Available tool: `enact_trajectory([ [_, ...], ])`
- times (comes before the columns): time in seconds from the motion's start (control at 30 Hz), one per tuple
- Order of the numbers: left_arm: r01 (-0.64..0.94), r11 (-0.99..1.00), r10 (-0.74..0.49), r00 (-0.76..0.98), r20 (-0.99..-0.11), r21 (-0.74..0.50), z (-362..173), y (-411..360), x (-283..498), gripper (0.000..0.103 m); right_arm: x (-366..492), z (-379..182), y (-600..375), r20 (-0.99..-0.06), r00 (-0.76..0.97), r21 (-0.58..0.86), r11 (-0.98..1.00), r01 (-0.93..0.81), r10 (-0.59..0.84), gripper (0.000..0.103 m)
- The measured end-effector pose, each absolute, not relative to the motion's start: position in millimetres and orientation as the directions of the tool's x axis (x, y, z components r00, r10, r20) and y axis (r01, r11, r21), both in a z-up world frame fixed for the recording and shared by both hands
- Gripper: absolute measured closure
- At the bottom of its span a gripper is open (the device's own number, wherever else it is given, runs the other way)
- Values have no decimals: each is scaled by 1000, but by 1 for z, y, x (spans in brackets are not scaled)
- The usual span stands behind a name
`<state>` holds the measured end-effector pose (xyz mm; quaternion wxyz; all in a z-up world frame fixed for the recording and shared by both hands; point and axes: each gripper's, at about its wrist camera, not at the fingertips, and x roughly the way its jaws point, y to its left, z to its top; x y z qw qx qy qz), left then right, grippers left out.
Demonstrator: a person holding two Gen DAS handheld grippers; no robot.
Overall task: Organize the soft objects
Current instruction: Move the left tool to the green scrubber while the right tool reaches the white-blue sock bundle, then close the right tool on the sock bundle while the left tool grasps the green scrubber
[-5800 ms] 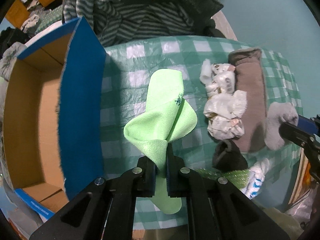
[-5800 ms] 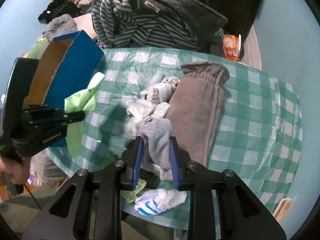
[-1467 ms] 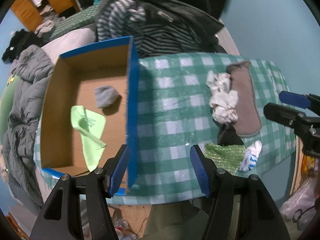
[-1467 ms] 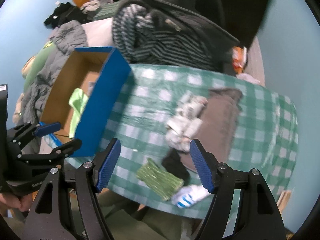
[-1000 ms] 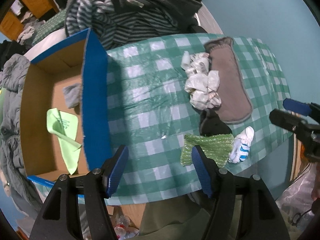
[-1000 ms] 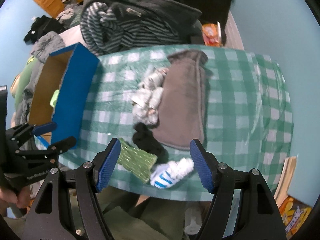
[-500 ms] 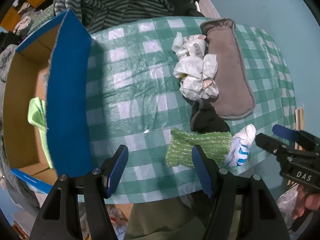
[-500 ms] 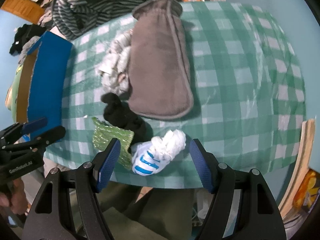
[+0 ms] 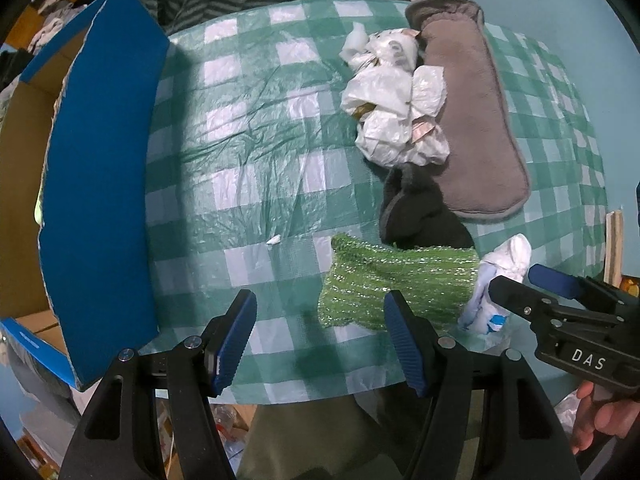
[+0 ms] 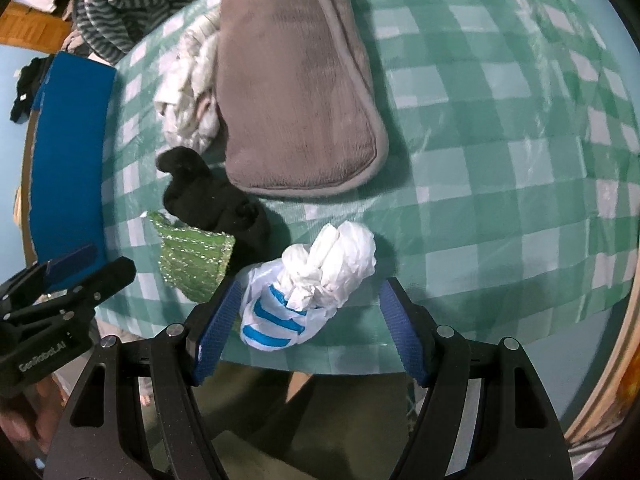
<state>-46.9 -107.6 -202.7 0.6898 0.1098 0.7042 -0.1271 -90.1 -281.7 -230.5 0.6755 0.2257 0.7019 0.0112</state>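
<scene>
On the bench [image 9: 256, 148], under a green-and-white checked cover: a knotted white bag with blue stripes [image 10: 310, 294], a sparkly green cloth [image 9: 396, 286], a black sock [image 9: 416, 212], a heap of crumpled white plastic [image 9: 394, 104] and a long grey plush pouch [image 9: 472, 116]. Right gripper [image 10: 310, 320] low at the near edge, jaws spread wide to either side of the striped bag, left blue pad [image 10: 218, 328] just beside it, contact not clear. Left gripper [image 9: 320, 340] also spread, empty, poised over the near edge with its right pad [image 9: 404, 336] over the green cloth's corner. Green cloth touching the black sock behind it and the striped bag to its right. Sock tucked against the foot of the grey pouch, plastic heap pressed along the pouch's left side. Blue-walled cardboard box [image 9: 100, 184] standing at the bench's left end, well apart from the cluster. Striped clothing [image 10: 116, 4] piled beyond the far edge.
</scene>
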Motion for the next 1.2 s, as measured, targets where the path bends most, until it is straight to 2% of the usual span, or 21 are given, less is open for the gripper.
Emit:
enact_trajectory([
  [0.27,289,957,-17,-54,-998,-32,-219,-107,-49,36,-88,-246,-271,-946,-17,307,907,287,325,31],
  [0.3,281,959,-22,-59,-998,-37,-220,-107,-49,36,-88,-246,-269,-946,-16,306,911,278,323,34],
  [0.37,264,963,-32,-71,-997,-50,-222,-106,-50,36,-88,-247,-266,-939,-13,329,908,260,344,58],
  [0.53,159,983,-75,-105,-992,-91,-223,-100,-49,35,-85,-236,-261,-952,-23,296,940,167,304,61],
  [0.63,58,992,-107,-96,-990,-113,-224,-94,-50,29,-79,-224,-266,-961,-11,274,957,99,277,61],
  [0.87,-178,977,-132,-76,-988,-117,-236,-76,-48,29,-66,-200,-281,-965,10,259,964,-56,260,61],
  [1.2,-339,936,-131,-78,-988,-97,-255,-69,-52,28,-63,-192,-291,-962,-13,270,948,-172,272,61],
])
